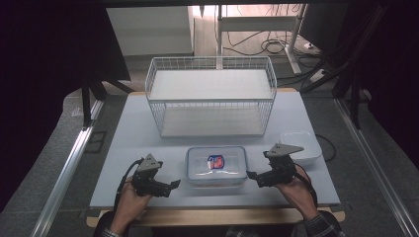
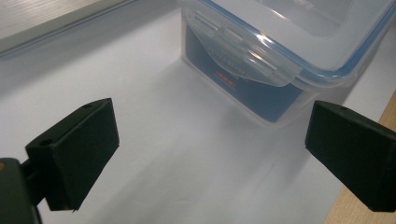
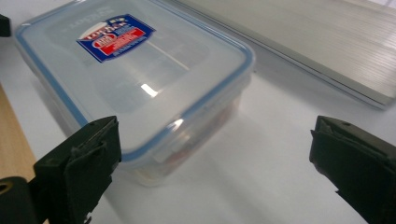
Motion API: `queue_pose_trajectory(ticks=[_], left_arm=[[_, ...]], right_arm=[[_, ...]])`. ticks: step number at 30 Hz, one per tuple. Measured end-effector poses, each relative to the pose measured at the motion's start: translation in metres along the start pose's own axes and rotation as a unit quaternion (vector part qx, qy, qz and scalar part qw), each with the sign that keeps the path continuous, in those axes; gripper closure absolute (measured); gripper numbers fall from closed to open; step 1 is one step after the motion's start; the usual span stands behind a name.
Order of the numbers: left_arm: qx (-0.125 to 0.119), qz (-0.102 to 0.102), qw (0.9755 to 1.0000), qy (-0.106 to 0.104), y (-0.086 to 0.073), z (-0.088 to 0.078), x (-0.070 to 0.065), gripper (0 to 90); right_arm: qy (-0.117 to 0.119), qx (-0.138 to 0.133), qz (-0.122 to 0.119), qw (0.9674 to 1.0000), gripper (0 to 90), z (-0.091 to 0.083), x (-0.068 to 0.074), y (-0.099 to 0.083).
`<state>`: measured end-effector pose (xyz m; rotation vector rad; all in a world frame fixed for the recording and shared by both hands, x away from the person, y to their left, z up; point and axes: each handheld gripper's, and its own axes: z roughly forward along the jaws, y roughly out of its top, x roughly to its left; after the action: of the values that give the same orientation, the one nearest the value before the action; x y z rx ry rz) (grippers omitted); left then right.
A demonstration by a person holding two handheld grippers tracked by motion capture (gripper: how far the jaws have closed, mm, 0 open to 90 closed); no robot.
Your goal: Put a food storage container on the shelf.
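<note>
container (image 1: pixel 216 166) front-centre on table (image 1: pixel 123 143) | wire basket (image 1: pixel 211 95) behind it | tray (image 1: pixel 301 146) to its right

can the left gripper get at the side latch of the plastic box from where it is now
Probably yes. The left gripper is open and points at the box, apart from it. In the left gripper view the latch faces the jaws across bare table, with nothing between.

My left hand (image 1: pixel 129 200) holds left gripper (image 1: pixel 174 184), jaws wide apart, tips pointing right. My right hand (image 1: pixel 296 189) holds right gripper (image 1: pixel 249 175), jaws wide apart, tips pointing left.
</note>
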<state>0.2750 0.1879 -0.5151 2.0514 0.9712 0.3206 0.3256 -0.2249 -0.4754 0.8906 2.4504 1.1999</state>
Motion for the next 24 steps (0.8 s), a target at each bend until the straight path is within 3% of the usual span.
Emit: queue_pose_trajectory(ticks=[6, 10, 15, 17, 21, 24], left_arm=[[0.019, 0.000, 0.9998, -0.006, 0.012, 0.007, -0.002, 2.6], [-0.004, -0.029, 0.9986, -0.043, 0.023, 0.006, 0.003, 2.2], [0.004, -0.027, 0.9982, -0.054, 0.033, 0.012, 0.007, 3.8], [0.009, -0.026, 0.9976, -0.064, 0.038, 0.018, 0.009, 4.3], [0.026, -0.025, 0.9959, -0.084, 0.045, 0.030, 0.009, 4.0], [0.043, -0.049, 0.9898, -0.127, 0.050, 0.045, 0.014, 2.1]], right_arm=[[0.005, 0.007, 0.000, 1.0000, 1.7, 0.003, 0.005, 0.008], [0.013, 0.014, 0.012, 0.9997, 1.1, 0.006, 0.007, 0.016], [0.022, 0.029, 0.020, 0.9991, 2.2, 0.012, 0.007, 0.020], [0.037, 0.038, 0.034, 0.9980, 3.9, 0.017, 0.004, 0.023], [0.051, 0.043, 0.048, 0.9966, 5.2, 0.026, -0.001, 0.025], [0.076, 0.057, 0.068, 0.9932, 4.9, 0.037, -0.005, 0.025]])
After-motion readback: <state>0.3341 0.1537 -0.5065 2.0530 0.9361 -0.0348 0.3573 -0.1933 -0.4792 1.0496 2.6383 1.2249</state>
